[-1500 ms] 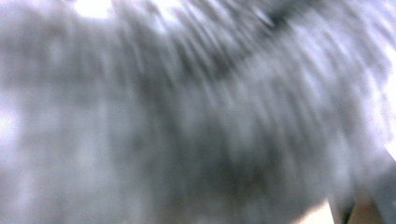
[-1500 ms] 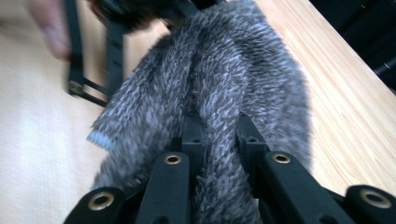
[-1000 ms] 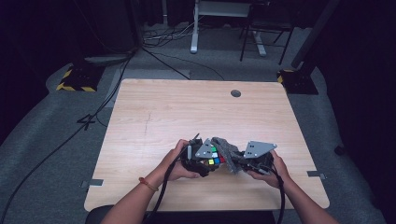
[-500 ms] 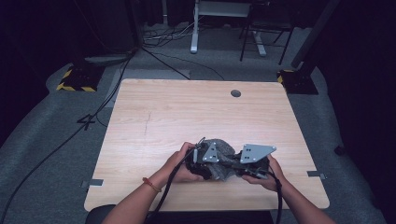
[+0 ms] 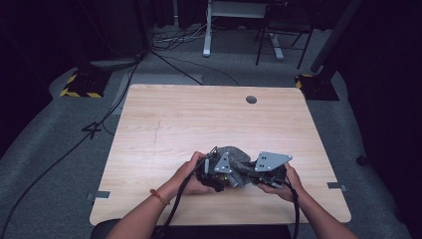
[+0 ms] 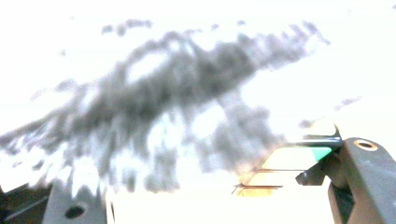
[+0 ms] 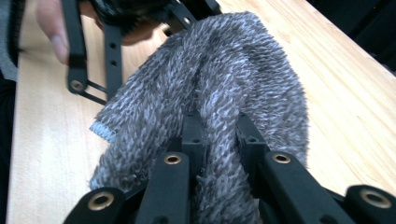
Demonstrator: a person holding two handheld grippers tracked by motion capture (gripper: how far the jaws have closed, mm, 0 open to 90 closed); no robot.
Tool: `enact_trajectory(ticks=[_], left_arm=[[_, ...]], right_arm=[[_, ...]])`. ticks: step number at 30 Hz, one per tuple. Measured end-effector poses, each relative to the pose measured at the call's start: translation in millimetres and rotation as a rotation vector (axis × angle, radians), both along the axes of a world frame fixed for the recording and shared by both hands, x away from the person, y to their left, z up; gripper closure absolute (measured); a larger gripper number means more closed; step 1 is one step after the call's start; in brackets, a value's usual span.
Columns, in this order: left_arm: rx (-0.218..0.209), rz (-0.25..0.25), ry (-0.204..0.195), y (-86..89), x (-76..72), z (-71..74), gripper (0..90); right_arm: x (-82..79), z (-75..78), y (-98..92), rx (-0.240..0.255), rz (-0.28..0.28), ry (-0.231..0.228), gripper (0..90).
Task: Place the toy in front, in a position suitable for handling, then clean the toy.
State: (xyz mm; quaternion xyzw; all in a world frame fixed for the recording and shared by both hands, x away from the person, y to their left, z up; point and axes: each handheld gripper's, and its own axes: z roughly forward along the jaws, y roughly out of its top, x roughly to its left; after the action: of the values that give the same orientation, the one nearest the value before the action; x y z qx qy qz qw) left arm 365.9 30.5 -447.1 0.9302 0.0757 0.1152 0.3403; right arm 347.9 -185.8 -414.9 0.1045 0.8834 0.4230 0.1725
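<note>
A grey fuzzy cloth (image 5: 238,159) bunches between the two grippers near the table's front edge. My right gripper (image 5: 250,175) points left and is shut on the cloth (image 7: 243,70), which is pinched between its black jaws (image 7: 219,128). My left gripper (image 5: 230,178) faces it from the left. In the left gripper view the blurred cloth (image 6: 177,107) drapes over a colour cube (image 6: 289,161) that sits against the right-hand jaw of the left gripper (image 6: 217,186). A thumb (image 7: 49,28) and a black link bar (image 7: 112,51) of the left gripper lie behind the cloth.
The light wooden table (image 5: 199,114) has a round cable hole (image 5: 251,99) at the back. Both forearms come in over its front edge. Cables trail from the grippers. Yellow-black stands, cables and a desk frame are on the floor beyond.
One second ago the colour cube showed bare between the two grippers. The grey cloth has since been drawn over it and hides it in the high view. Both hands stay put.
</note>
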Motion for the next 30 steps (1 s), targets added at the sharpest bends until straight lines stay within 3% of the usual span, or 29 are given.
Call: enact_trajectory(ticks=[4, 12, 17, 21, 26, 28, 29, 30], left_arm=[[-0.016, -0.003, 0.007, 2.9, 0.1, 1.9, 33.7], [-0.104, 0.000, 0.023, 11.4, -0.7, 9.7, 33.7], [-0.132, -0.010, 0.026, 9.9, -0.8, 10.1, 33.6], [-0.128, -0.018, 0.022, 5.6, 0.4, 8.5, 33.6], [-0.044, -0.017, 0.004, -3.7, -0.5, 3.2, 33.7], [-0.018, -0.028, -0.001, -11.3, -3.1, -1.8, 33.7], [-0.019, -0.041, 0.005, -14.4, -4.2, -2.7, 33.6], [-0.015, -0.046, 0.004, -17.4, -5.4, -3.1, 33.6]], right_arm=[[4.1, -2.3, -5.9, -0.017, -0.027, -0.010, 78.0], [15.5, -10.2, -21.2, 0.029, -0.077, 0.059, 78.0], [15.5, -12.7, -23.0, 0.056, -0.063, 0.088, 78.0], [10.7, -11.3, -23.4, 0.099, -0.041, 0.102, 78.1], [4.6, -3.5, -26.5, 0.122, -0.039, 0.073, 78.1], [-1.8, 2.3, -21.6, 0.103, -0.016, 0.051, 78.1], [-9.3, 4.8, -9.7, 0.043, 0.027, 0.033, 78.0], [-9.3, 4.8, -9.7, 0.043, 0.027, 0.033, 78.0]])
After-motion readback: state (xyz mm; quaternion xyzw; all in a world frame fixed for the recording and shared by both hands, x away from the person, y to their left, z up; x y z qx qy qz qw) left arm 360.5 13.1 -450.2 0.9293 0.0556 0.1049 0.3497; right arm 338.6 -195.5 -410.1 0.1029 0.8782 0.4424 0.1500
